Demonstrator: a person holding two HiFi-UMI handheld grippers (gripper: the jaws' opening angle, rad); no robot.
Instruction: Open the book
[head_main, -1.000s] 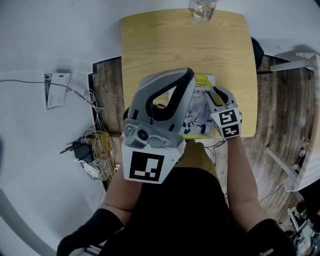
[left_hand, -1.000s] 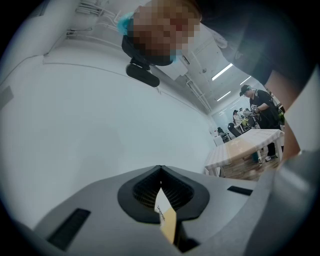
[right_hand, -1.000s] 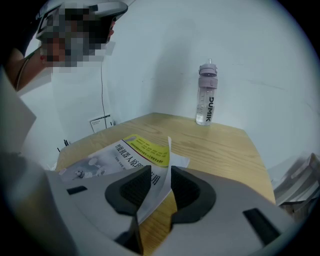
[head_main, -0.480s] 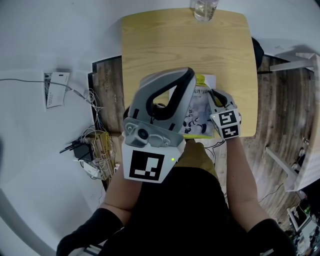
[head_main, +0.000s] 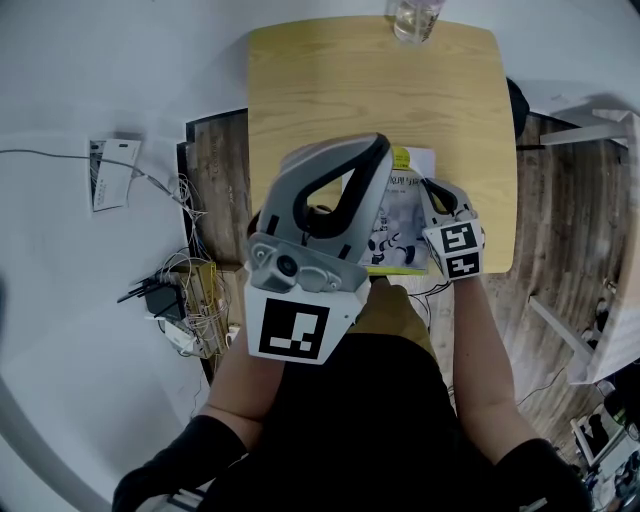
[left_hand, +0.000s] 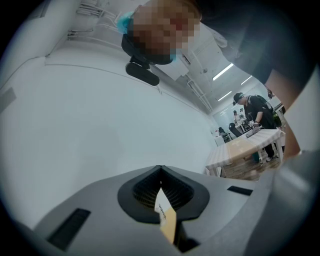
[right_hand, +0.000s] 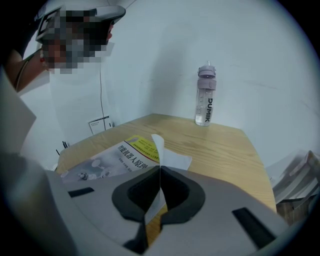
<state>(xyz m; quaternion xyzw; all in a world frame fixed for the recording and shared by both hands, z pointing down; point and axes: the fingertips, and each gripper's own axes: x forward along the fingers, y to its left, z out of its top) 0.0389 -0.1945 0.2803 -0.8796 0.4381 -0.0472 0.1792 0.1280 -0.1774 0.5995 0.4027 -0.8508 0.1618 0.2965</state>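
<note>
the sheet (right_hand: 160, 148) could be torn or creased if it is pulled up fast, since only its thin edge is clamped. it could also be slipped out of the jaws, and then the book (head_main: 398, 225) would be left shut. it cannot be told whether the sheet is the cover or a page, so the book may be opened at the wrong place. the book is not pressed down by anything. it is laid close to the near edge of the table (head_main: 330, 90), toward the near right corner, so it could be dragged along or pushed off when the sheet is lifted. the bottle (head_main: 412, 18) is stood at the far edge, well apart, so it is not likely to be knocked.

the right gripper (right_hand: 160, 192) is tilted down at the book's right edge, and its jaws are pressed together on the white sheet. the left gripper (left_hand: 161, 195) is held level, up over the near edge and off the book. its jaws are closed too, with a small slip (left_hand: 166, 220) pinched between them.
</note>
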